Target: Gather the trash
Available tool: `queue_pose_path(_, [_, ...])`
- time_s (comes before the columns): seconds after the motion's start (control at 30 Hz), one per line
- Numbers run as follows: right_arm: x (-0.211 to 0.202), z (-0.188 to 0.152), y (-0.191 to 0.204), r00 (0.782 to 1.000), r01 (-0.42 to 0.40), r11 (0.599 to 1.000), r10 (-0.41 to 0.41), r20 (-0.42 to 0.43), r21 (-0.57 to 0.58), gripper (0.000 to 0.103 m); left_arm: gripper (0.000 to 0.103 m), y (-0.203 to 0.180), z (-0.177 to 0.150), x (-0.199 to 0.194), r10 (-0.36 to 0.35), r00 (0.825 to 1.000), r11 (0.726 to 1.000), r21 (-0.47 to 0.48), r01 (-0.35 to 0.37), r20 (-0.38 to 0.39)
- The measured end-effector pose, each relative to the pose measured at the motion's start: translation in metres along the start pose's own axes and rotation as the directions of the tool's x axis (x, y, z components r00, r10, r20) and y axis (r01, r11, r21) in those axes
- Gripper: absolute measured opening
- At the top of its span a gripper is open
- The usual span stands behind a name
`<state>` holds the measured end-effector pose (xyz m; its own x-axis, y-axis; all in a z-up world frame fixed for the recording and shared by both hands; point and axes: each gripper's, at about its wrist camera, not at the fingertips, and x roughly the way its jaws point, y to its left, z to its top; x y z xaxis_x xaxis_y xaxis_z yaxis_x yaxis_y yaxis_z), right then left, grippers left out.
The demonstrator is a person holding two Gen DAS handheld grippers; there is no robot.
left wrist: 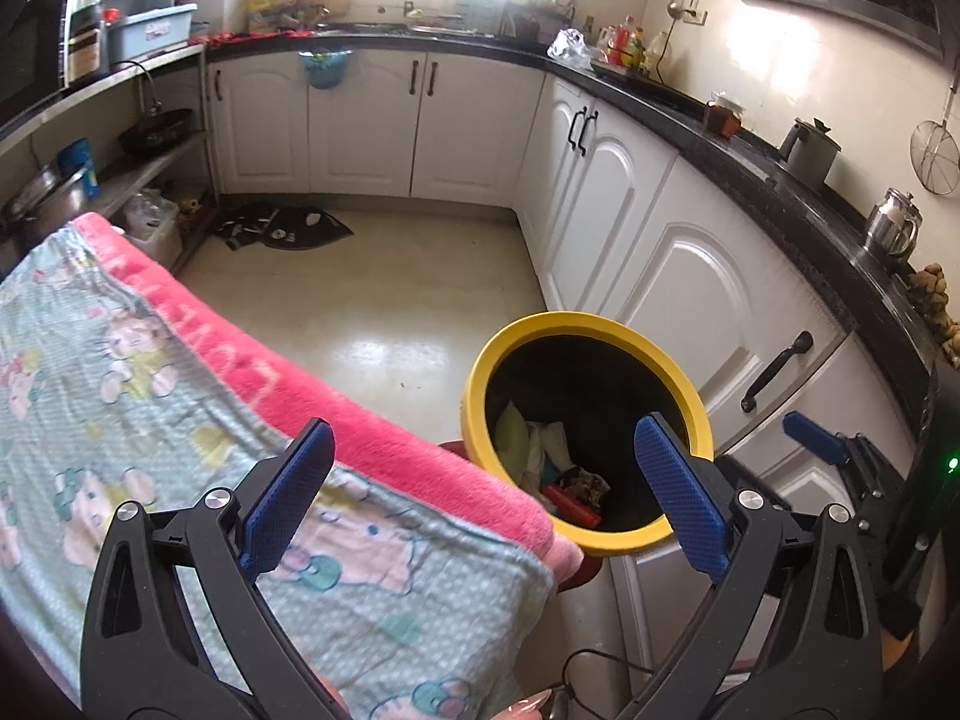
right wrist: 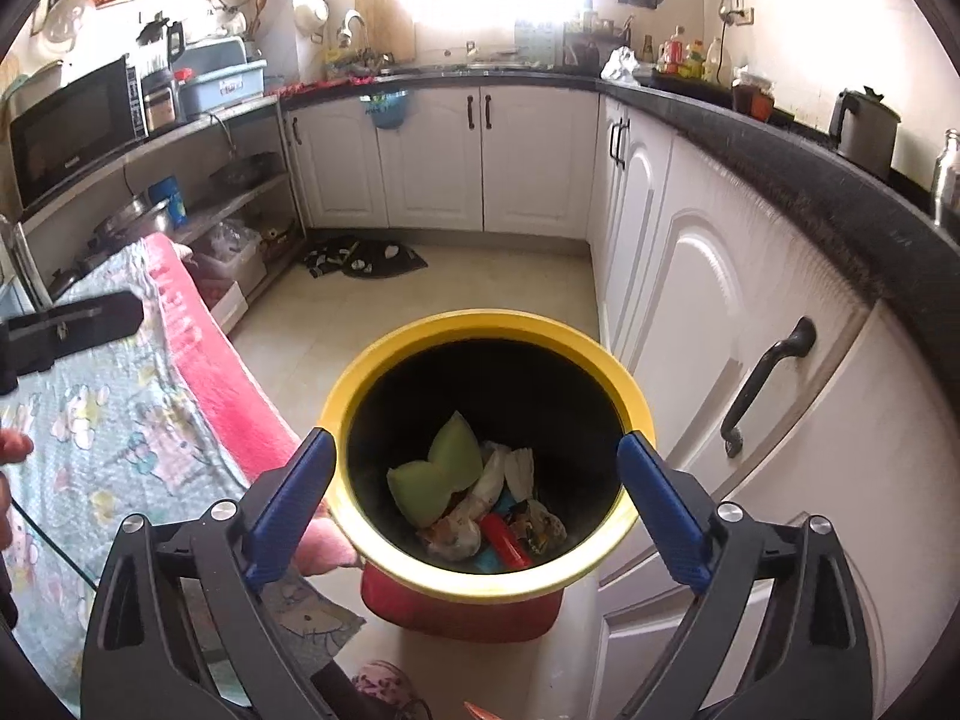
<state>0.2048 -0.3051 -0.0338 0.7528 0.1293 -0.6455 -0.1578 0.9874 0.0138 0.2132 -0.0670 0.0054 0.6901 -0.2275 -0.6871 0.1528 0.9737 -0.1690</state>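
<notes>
Both jaws stand wide and empty above the bin (right wrist: pixel 486 576), left gripper (left wrist: pixel 486 492) and right gripper (right wrist: pixel 477 507) alike. The trash (right wrist: pixel 480 510) lies inside it. Lift clear of the rim, then check the surface (left wrist: pixel 150 360) for leftovers.

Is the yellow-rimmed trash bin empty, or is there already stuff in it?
Not empty. The yellow-rimmed trash bin holds a green sponge, crumpled white paper and a red wrapper at the bottom, well below the rim.

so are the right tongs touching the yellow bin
Cannot tell. In the right wrist view the open right tongs straddle the yellow bin, their blue fingertips overlapping its rim in the picture, with no gap or contact plainly shown.
</notes>
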Motion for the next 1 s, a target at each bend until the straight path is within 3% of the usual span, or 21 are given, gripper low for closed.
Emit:
queue_pose_path(0.27, [-0.036,-0.008,0.023,0.997,0.008,0.999,-0.011,0.077,0.034,0.097,0.092,0.005,-0.02,-0.04,0.04,0.996,0.999,0.009,-0.04,0.076])
queue_pose_path(0.4, [-0.054,-0.014,0.039,0.99,0.033,0.999,-0.035,0.136,0.017,0.097,0.092,0.008,-0.034,-0.063,0.072,0.986,0.997,0.011,-0.075,0.149])
queue_pose_path(0.7, [-0.093,-0.036,0.066,0.947,0.059,0.998,-0.057,0.316,0.004,0.097,0.092,0.021,-0.058,-0.106,0.11,0.957,0.994,-0.002,-0.114,0.268])
queue_pose_path(1.0, [-0.131,-0.058,0.094,0.881,0.089,0.993,-0.045,0.471,-0.072,0.097,0.092,0.022,-0.083,-0.125,0.109,0.94,0.992,0.019,-0.121,0.324])
